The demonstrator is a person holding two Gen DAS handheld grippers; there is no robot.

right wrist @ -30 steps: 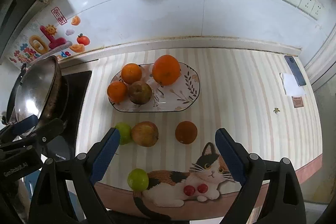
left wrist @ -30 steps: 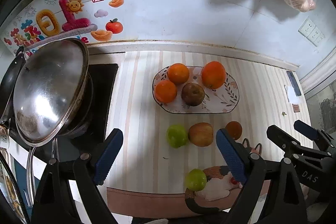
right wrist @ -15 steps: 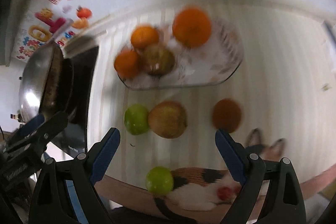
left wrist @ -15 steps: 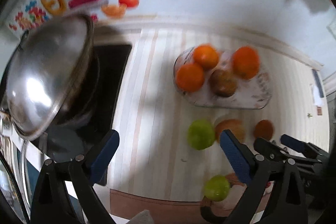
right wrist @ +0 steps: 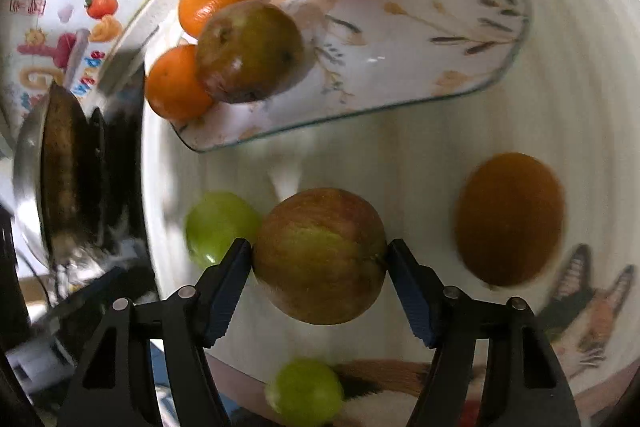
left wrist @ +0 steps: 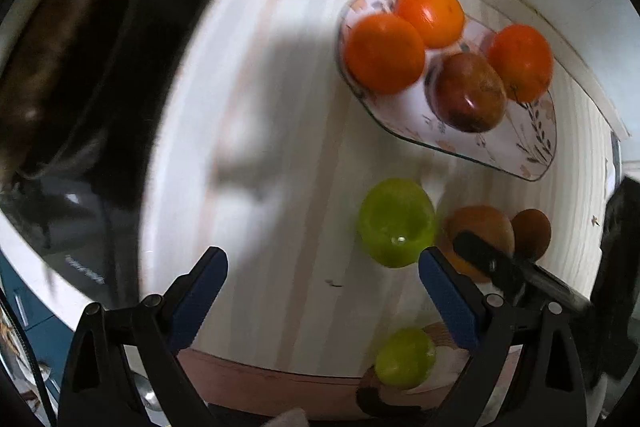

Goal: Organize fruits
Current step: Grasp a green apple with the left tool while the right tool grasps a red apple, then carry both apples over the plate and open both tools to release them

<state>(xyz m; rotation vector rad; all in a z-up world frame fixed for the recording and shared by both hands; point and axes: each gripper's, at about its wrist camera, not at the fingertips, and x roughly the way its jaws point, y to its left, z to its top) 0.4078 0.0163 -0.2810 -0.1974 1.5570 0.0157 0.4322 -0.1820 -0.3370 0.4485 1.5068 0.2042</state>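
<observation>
Down on the striped tabletop (right wrist: 580, 75), the right hand-held gripper (right wrist: 319, 254) has a red-green apple (right wrist: 320, 255) between its blue pads, which are closing in and touch its two sides. Just left of that apple sits a green fruit (right wrist: 218, 223); a dark orange fruit (right wrist: 510, 219) lies well to the right, and a second green fruit (right wrist: 304, 391) lies nearer, at the tabletop's edge by a cat picture (right wrist: 580, 307).

The left hand-held gripper (left wrist: 322, 287) hangs spread wide over bare tabletop – nothing between its pads – with the green fruit just beyond its right finger.

Farther back, the patterned plate (right wrist: 460, 39) holds three oranges and a brownish apple (right wrist: 248, 51), all bunched on its left half.
</observation>
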